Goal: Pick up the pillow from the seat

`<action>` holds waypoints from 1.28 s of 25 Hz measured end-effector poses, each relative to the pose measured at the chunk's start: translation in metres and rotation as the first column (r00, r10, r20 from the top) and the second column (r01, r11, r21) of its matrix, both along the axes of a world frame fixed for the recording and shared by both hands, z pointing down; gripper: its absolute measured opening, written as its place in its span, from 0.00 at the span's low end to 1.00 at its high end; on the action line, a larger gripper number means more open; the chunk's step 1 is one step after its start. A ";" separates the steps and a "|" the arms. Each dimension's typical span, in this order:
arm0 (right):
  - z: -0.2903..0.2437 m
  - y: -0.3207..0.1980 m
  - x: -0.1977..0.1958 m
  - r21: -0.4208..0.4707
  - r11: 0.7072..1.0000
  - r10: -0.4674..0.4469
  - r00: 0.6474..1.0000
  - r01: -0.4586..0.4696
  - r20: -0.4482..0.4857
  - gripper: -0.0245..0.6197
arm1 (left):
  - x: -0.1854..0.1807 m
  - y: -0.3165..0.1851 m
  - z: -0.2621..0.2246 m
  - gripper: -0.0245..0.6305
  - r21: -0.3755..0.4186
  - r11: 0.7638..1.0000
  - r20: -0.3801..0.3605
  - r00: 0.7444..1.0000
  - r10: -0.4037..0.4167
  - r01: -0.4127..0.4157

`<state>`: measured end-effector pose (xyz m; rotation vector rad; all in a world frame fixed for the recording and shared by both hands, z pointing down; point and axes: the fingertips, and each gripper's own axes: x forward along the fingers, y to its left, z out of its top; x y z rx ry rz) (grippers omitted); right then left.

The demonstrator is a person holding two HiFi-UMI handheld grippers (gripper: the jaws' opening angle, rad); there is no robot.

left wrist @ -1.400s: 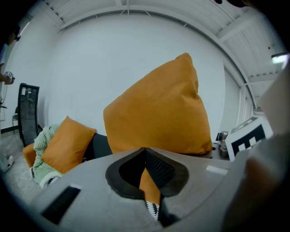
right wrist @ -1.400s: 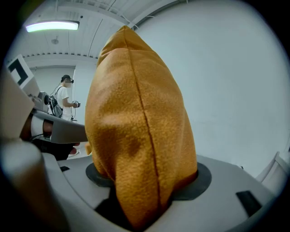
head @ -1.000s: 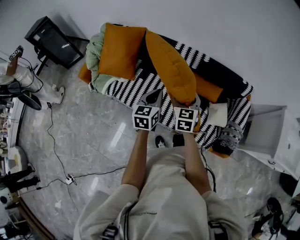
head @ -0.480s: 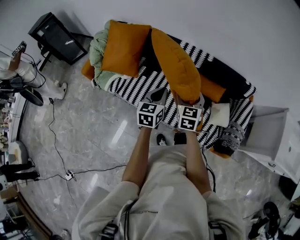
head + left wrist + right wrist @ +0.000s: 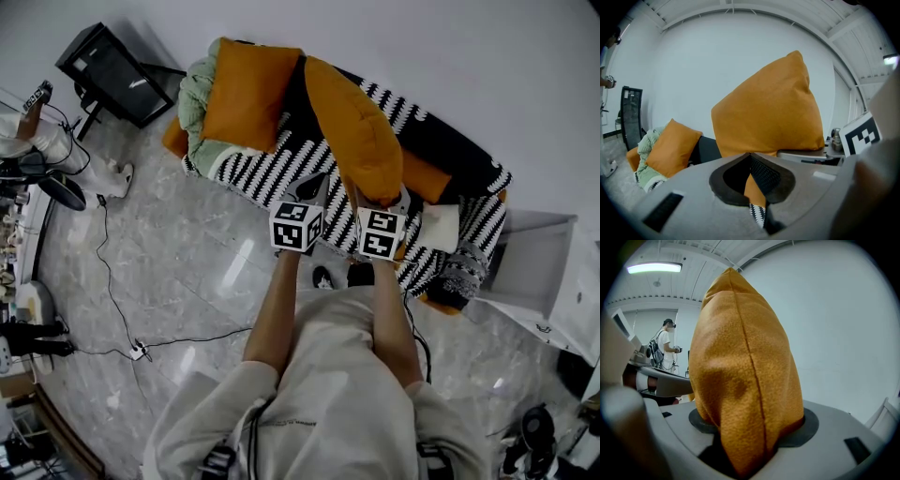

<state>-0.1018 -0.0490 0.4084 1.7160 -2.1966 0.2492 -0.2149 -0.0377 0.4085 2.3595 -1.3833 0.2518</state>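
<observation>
- Head view: the plump orange fabric pillow (image 5: 354,127) is lifted off the seat and stands on end above the sofa with a black-and-white striped woven cover (image 5: 272,169). The right gripper (image 5: 377,199) grips its lower end. The left gripper (image 5: 312,186) is just beside that end. A second square orange pillow (image 5: 246,94) leans on a crumpled pale green blanket (image 5: 192,98) at the sofa's far end. The floor (image 5: 178,272) is glossy grey marble-patterned tile crossed by a thin cable, and the wall behind is plain white.
- Left gripper view: the dark, mesh-textured jaws stand a narrow slit apart. Orange cloth and striped cover show through the slit, and nothing is pressed between them. The pillow rises ahead, soft and pointed at its top corner.
- Right gripper view: the jaws are clamped on the pillow's seamed edge, and the grainy fabric bulges between them. A person (image 5: 669,345) stands far off under a ceiling strip light (image 5: 654,268).
</observation>
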 end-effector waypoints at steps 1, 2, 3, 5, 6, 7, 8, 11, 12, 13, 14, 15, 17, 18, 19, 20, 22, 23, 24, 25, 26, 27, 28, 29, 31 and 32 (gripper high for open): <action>0.001 0.000 0.000 -0.003 1.000 -0.001 1.000 0.001 -0.005 0.55 | -0.002 0.000 0.000 0.05 -0.002 1.000 -0.001 1.000 -0.005 0.005; 0.001 0.000 0.001 -0.006 1.000 -0.002 1.000 0.002 -0.009 0.55 | -0.003 0.000 0.001 0.05 -0.005 1.000 0.000 1.000 -0.010 0.010; 0.002 0.000 0.001 -0.007 1.000 -0.002 1.000 0.002 -0.011 0.55 | -0.005 0.000 0.002 0.05 -0.010 1.000 0.002 1.000 -0.014 0.014; 0.002 0.000 0.001 -0.009 1.000 0.003 1.000 -0.003 -0.009 0.55 | -0.007 0.000 0.004 0.05 -0.023 1.000 0.013 1.000 -0.019 0.019; 0.001 -0.001 0.001 -0.008 1.000 0.006 1.000 -0.007 -0.006 0.55 | -0.008 -0.001 0.006 0.05 -0.030 0.999 0.021 1.000 -0.018 0.019; 0.001 -0.001 0.001 -0.008 1.000 0.009 1.000 -0.009 -0.003 0.55 | -0.009 -0.001 0.008 0.05 -0.036 0.999 0.026 0.999 -0.018 0.019; 0.001 -0.001 0.002 -0.008 1.000 0.011 1.000 -0.011 -0.001 0.55 | -0.009 0.000 0.010 0.05 -0.041 0.999 0.028 0.999 -0.019 0.020; 0.003 -0.001 0.004 -0.011 1.000 0.015 1.000 -0.016 -0.003 0.55 | -0.011 0.000 0.009 0.05 -0.044 0.998 0.015 0.999 -0.032 0.032; 0.003 -0.001 0.005 -0.011 1.000 0.019 1.000 -0.019 -0.006 0.55 | -0.012 -0.001 0.007 0.05 -0.041 0.999 0.009 0.999 -0.036 0.036; 0.004 -0.001 0.006 -0.010 1.000 0.024 1.000 -0.024 -0.009 0.55 | -0.013 -0.002 0.005 0.05 -0.037 0.999 0.006 0.999 -0.037 0.038; 0.004 -0.001 0.007 -0.007 0.999 0.032 0.999 -0.032 -0.011 0.55 | -0.013 -0.003 0.002 0.05 -0.033 0.999 0.004 0.999 -0.037 0.037; 0.003 -0.001 0.008 -0.004 0.999 0.039 0.999 -0.039 -0.010 0.55 | -0.014 -0.003 0.001 0.05 -0.029 0.999 0.004 0.999 -0.036 0.037; 0.002 -0.002 0.010 0.004 0.999 0.050 0.999 -0.050 -0.006 0.55 | -0.017 -0.004 -0.001 0.05 -0.025 0.999 0.003 0.999 -0.041 0.041; 0.001 -0.003 0.010 0.007 0.999 0.053 0.999 -0.053 -0.003 0.55 | -0.018 -0.005 -0.001 0.05 -0.023 0.999 0.001 0.999 -0.046 0.046; 0.000 -0.004 0.011 0.009 0.998 0.055 0.998 -0.055 -0.002 0.55 | -0.019 -0.005 -0.001 0.05 -0.023 0.998 -0.001 0.999 -0.050 0.050; -0.001 -0.005 0.012 0.010 0.998 0.057 0.998 -0.057 -0.001 0.55 | -0.020 -0.006 -0.001 0.05 -0.024 0.998 -0.002 0.999 -0.053 0.053; -0.001 -0.006 0.012 0.009 0.998 0.059 0.998 -0.059 -0.004 0.55 | -0.020 -0.007 0.001 0.05 -0.030 0.998 -0.001 0.999 -0.051 0.051; 0.000 -0.007 0.012 0.008 0.998 0.058 0.998 -0.058 -0.006 0.55 | -0.020 -0.006 0.002 0.04 -0.033 0.998 0.000 0.999 -0.048 0.048; 0.001 -0.007 0.011 0.005 0.998 0.058 0.998 -0.058 -0.009 0.55 | -0.021 -0.006 0.003 0.05 -0.035 0.998 0.001 0.999 -0.045 0.045; 0.002 -0.007 0.011 0.001 0.998 0.057 0.998 -0.057 -0.011 0.55 | -0.021 -0.006 0.004 0.05 -0.037 0.998 0.003 0.999 -0.043 0.043; 0.003 -0.007 0.010 -0.003 0.998 0.057 0.998 -0.057 -0.013 0.55 | -0.022 -0.006 0.004 0.04 -0.039 0.998 0.005 0.999 -0.041 0.041; 0.005 -0.008 0.009 -0.007 0.998 0.056 0.998 -0.056 -0.014 0.55 | -0.023 -0.006 0.005 0.05 -0.040 0.998 0.006 0.999 -0.041 0.041; 0.006 -0.008 0.009 -0.011 0.998 0.054 0.998 -0.055 -0.014 0.55 | -0.024 -0.005 0.005 0.05 -0.042 0.998 0.006 0.999 -0.042 0.042; 0.006 -0.008 0.008 -0.015 0.999 0.052 0.999 -0.053 -0.015 0.55 | -0.025 -0.005 0.006 0.05 -0.044 0.998 0.005 0.999 -0.045 0.045; 0.006 -0.008 0.006 -0.017 0.999 0.044 0.999 -0.045 -0.017 0.55 | -0.028 -0.005 0.006 0.05 -0.047 0.998 0.002 0.999 -0.053 0.053; 0.005 -0.008 0.003 -0.016 0.999 0.039 0.999 -0.039 -0.019 0.55 | -0.030 -0.004 0.005 0.05 -0.048 0.997 0.000 0.998 -0.057 0.057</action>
